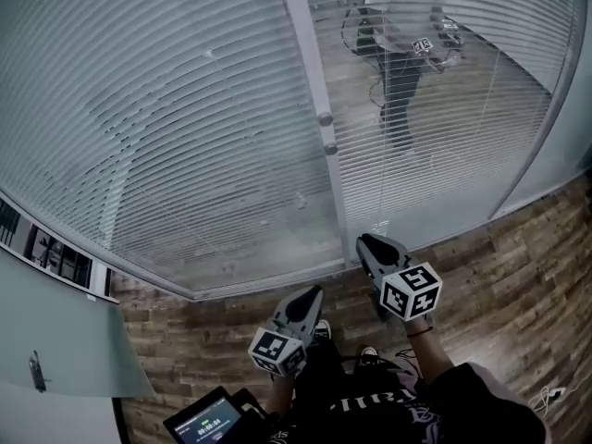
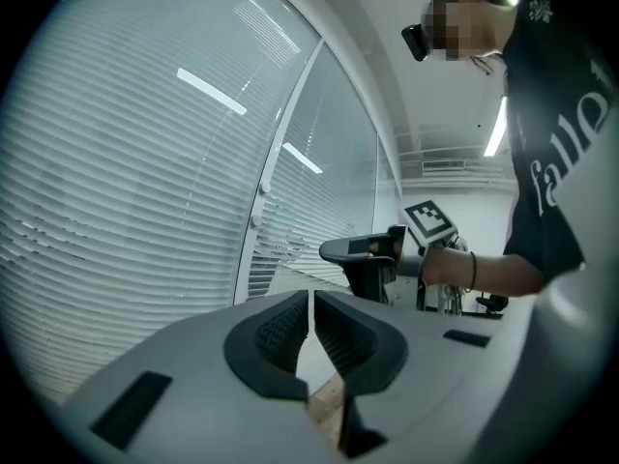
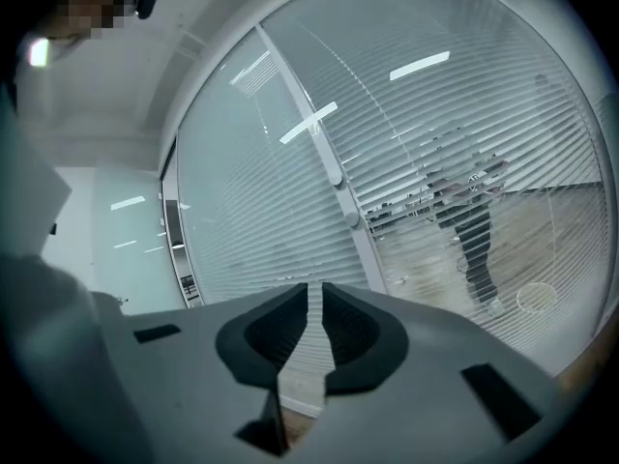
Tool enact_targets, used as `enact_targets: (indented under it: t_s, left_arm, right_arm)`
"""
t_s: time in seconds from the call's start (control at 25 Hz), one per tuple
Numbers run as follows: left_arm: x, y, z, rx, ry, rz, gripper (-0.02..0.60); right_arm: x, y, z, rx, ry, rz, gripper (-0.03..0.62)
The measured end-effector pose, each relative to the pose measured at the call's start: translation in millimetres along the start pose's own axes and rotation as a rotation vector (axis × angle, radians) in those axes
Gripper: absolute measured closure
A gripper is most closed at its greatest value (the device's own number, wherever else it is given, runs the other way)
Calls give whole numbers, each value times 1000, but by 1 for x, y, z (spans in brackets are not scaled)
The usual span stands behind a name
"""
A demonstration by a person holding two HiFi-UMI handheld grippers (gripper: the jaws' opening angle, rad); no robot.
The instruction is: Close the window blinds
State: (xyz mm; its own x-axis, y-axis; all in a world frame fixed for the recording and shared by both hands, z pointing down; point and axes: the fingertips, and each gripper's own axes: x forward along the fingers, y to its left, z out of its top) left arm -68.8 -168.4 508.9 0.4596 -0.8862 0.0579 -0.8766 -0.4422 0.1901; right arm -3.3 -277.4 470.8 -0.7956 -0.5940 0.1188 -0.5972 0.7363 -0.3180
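Observation:
Two panels of white slatted blinds fill a glass wall. The left panel (image 1: 157,128) has its slats turned flat and opaque. The right panel (image 1: 435,146) is part open, and the room behind shows through its slats. Two small round knobs (image 1: 326,132) sit on the frame post between them. My left gripper (image 1: 310,296) is low in front of the left panel, shut and empty. My right gripper (image 1: 370,245) is a little higher, near the foot of the post, shut with nothing between its fingers. The right panel (image 3: 464,182) and knobs (image 3: 343,199) lie ahead in the right gripper view.
A wood-plank floor (image 1: 518,266) runs under the wall. A pale surface (image 1: 55,340) stands at the left, and a lit screen device (image 1: 208,424) is near my legs. A standing figure (image 1: 402,63) shows through the right panel. A cable (image 1: 553,396) lies at the lower right.

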Motion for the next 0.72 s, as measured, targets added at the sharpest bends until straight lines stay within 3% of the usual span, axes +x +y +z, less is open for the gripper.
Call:
enact_targets:
  t_s: [0.12, 0.2, 0.24, 0.44, 0.72]
  left_arm:
    - [15, 28, 15, 9, 8, -27, 575]
    - [27, 52, 23, 25, 14, -46, 575]
    - [32, 64, 26, 32, 15, -55, 575]
    - [59, 108, 43, 53, 11, -116, 575]
    - [71, 140, 47, 34, 11, -166, 575]
  right_arm:
    - [35, -12, 22, 31, -41, -31, 553]
    - [62, -22, 34, 61, -63, -47, 452]
    - [76, -26, 41, 83, -76, -53, 433]
    - [137, -55, 79, 231, -190, -116, 429]
    - [198, -81, 92, 307, -215, -236, 424]
